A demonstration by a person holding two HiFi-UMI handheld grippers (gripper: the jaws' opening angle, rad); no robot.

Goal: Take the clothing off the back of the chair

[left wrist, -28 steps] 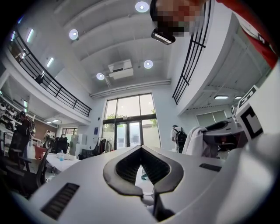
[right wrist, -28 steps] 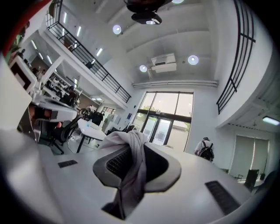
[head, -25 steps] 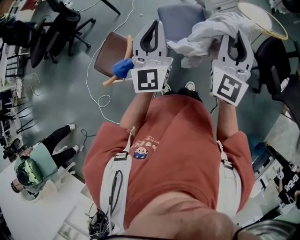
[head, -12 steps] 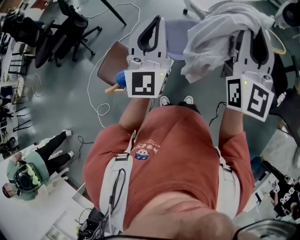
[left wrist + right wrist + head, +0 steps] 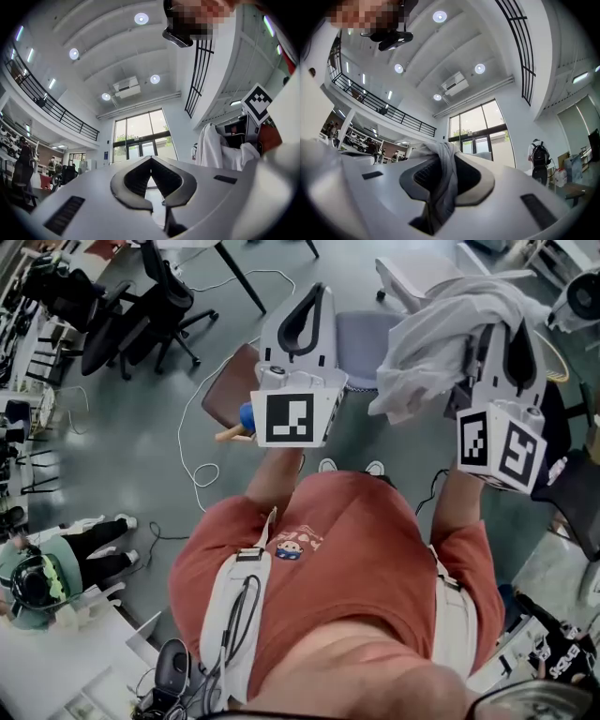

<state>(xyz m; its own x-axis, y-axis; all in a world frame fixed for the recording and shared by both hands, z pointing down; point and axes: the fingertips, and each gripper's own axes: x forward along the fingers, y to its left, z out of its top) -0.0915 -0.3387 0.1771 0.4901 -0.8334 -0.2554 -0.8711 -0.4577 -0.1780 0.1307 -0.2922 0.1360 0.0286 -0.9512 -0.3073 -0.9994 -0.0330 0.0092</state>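
Clothing (image 5: 441, 329), a pale bundled garment, hangs in the upper right of the head view, bunched against my right gripper (image 5: 502, 334) and held above the grey chair (image 5: 361, 334) at the top centre of that frame. In the right gripper view the jaws (image 5: 447, 161) are closed on a narrow fold of that cloth (image 5: 443, 187), which runs down between the pads in a single twisted strip. My left gripper (image 5: 314, 296) is up beside it, to the left, with its jaws (image 5: 151, 161) closed tip to tip and nothing between them; daylight from the window shows through the gap beneath the tips. I judge the garment to be off the chair or very nearly so, though I cannot tell whether its lowest edge hangs free of the backrest, because the bundle hides that part. The main risk, as I see it, is the thinness of my hold: one gripper carries the whole weight by a small pinch of fabric, and a jerk or a swing could pull the fold out of the pads. A trailing sleeve could also catch on the chair if I move sideways before it is clear. Loose cloth is draped over my right gripper too, and it could slide forward and blind that camera.
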